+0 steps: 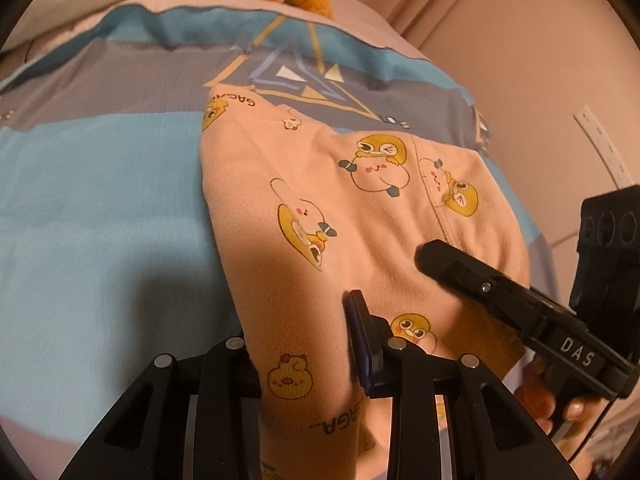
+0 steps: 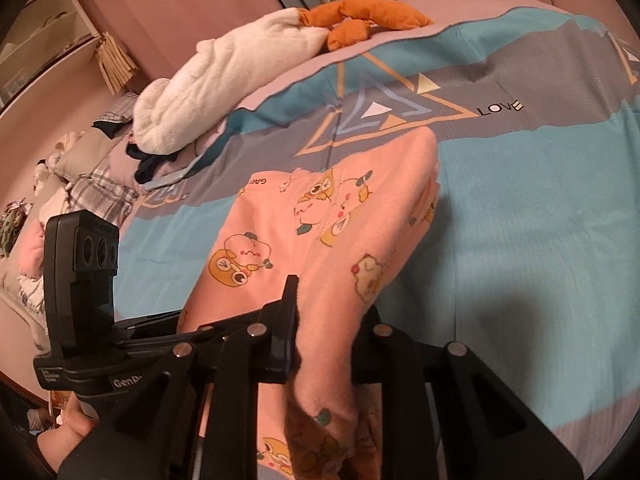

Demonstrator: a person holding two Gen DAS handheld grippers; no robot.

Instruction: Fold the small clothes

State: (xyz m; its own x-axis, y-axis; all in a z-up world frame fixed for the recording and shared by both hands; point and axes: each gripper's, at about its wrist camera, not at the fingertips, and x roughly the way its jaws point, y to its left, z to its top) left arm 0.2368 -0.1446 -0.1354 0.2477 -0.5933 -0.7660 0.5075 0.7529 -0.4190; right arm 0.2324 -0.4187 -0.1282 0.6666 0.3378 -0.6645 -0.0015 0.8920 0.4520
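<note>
Both grippers are clamped on the near hem of the pink printed garment [image 1: 320, 208]: the left gripper [image 1: 308, 344] at bottom centre, the right gripper [image 2: 326, 320] likewise. The cloth's long axis runs away toward mid-frame, over the blue bedspread [image 2: 540, 208].

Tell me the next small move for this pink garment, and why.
Probably carry the gripped near edge forward over the far part. Both the left hand-held gripper and right hand-held gripper pinch the pink garment, lifted off the bedspread, its far end still flat.
</note>
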